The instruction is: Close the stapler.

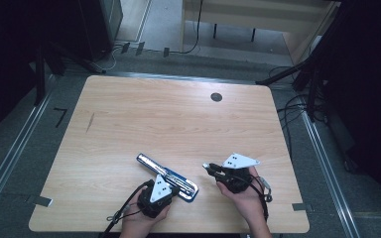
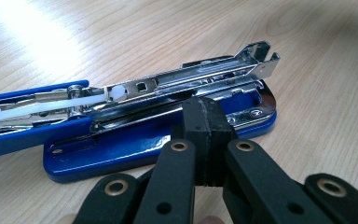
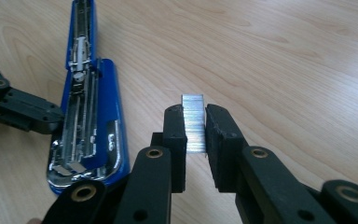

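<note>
Writing: none legible on the blue stapler (image 1: 167, 177) or on either claw.

Stapler lies opened flat on the table (image 1: 178, 119), blue base and swung-back top arm in one line, chrome magazine channel facing up. It sits just ahead of the left claw (image 1: 171, 187) and off to the left of the right claw (image 1: 209, 167).

Left claw: black pads pressed together, nothing between them; in the left gripper view the closed tip (image 2: 204, 122) rests against the stapler's (image 2: 149, 135) base beside the chrome rail. That view also gives the white plastic pusher (image 2: 37, 108) inside the top arm, too small to make out from the high view.

Right claw (image 3: 195, 128): clamped on a strip of staples (image 3: 193, 122), a silver block standing upright between the pads, held above bare wood, apart from the stapler (image 3: 91, 121). The left claw (image 3: 14, 109) appears at that view's left edge.

Table: light wood grain, rounded corners, dark round grommet (image 1: 216, 97) at the far side. Room dim; grey floor, trailing cables, a pale desk (image 1: 258, 20) beyond.
</note>
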### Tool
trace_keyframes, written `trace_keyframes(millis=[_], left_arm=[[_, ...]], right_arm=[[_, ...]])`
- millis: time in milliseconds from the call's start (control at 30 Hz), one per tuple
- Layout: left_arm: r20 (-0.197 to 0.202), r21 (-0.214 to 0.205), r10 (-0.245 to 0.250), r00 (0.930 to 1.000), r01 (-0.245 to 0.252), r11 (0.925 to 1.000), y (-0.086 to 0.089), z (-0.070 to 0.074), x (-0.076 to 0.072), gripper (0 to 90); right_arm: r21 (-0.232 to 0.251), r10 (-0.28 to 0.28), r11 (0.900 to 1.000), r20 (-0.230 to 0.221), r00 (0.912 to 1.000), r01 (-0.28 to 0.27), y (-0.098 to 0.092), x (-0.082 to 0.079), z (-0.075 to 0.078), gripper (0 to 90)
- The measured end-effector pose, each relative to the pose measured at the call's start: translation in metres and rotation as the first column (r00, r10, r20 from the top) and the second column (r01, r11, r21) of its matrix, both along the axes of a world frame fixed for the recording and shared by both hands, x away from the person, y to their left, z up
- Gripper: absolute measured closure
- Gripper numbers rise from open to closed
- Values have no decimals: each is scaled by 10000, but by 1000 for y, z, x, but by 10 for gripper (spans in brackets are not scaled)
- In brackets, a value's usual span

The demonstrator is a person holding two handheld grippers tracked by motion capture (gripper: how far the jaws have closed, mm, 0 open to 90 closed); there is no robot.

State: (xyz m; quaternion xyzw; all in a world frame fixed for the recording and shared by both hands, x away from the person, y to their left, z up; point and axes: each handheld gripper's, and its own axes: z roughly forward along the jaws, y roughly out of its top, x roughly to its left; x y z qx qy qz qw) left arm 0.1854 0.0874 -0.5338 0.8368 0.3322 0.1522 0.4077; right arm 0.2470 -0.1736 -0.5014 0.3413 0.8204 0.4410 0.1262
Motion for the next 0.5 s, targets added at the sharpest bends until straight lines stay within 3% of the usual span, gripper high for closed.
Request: trace_keyframes(millis=[100,267,367,500], left_arm=[[-14,-25,7,10000,-8,10000,0,0,0,900],[-10,-45,23,10000,-23,10000,0,0,0,900],[-15,-53,27,10000,-27,10000,0,0,0,900],[2,-41,26,10000,-26,10000,0,0,0,900]], right_arm=[[-232,156,9996,7,9999,-156,4,-2,1,798],[-137,228,9996,-18,9997,-228,8,-5,1,798],[-533,377,9979,97,9992,-371,13,-9,3,798],[-480,528,9975,211,9984,-517,16,-13,8,798]])
